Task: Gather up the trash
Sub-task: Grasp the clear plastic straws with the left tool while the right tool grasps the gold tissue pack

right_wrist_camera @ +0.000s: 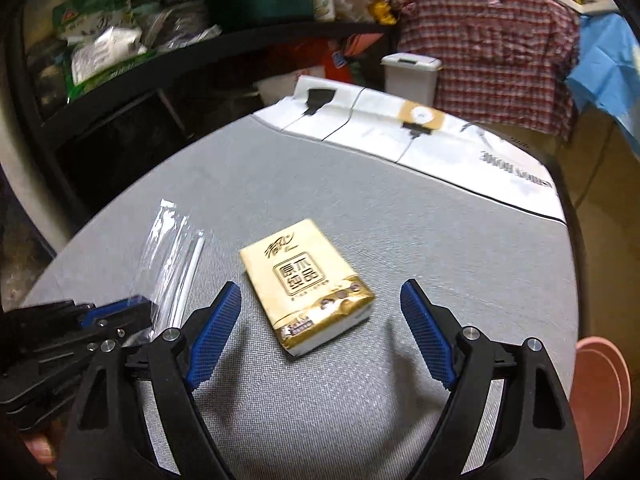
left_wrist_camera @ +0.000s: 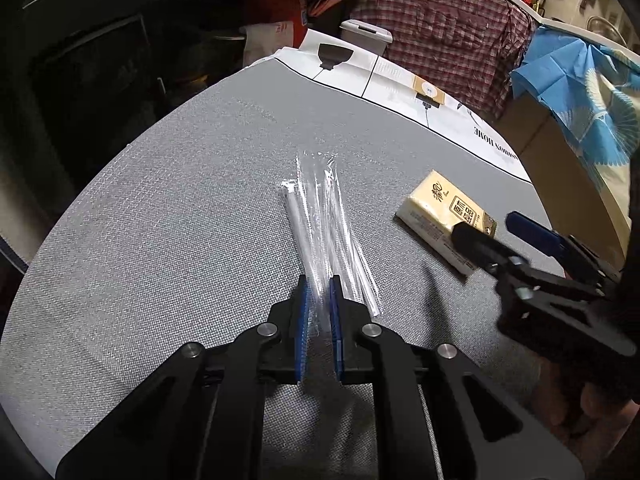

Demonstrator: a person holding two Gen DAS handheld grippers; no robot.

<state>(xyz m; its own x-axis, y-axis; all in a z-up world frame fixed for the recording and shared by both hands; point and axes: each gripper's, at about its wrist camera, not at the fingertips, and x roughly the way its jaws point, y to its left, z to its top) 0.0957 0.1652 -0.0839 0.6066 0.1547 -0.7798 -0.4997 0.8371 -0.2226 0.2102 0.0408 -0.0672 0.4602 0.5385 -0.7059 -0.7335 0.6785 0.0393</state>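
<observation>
A clear plastic wrapper with a white straw [left_wrist_camera: 320,224] lies on the grey table [left_wrist_camera: 160,240]. My left gripper [left_wrist_camera: 319,292] is shut on the wrapper's near end. The wrapper also shows in the right wrist view [right_wrist_camera: 168,256], with the left gripper [right_wrist_camera: 116,316] at its near end. A yellow tissue pack [right_wrist_camera: 308,284] lies on the table just ahead of my right gripper [right_wrist_camera: 320,300], which is open wide with the pack's near end between its fingers. The left wrist view shows the pack [left_wrist_camera: 444,220] and the right gripper [left_wrist_camera: 488,224] over its near end.
A white lidded bin [right_wrist_camera: 412,76] stands beyond the table's far edge, also visible in the left wrist view [left_wrist_camera: 366,36]. A white printed sheet [right_wrist_camera: 420,136] covers the table's far end. Dark shelves [right_wrist_camera: 120,60] with bags stand at the left. A plaid cloth [right_wrist_camera: 488,40] hangs behind.
</observation>
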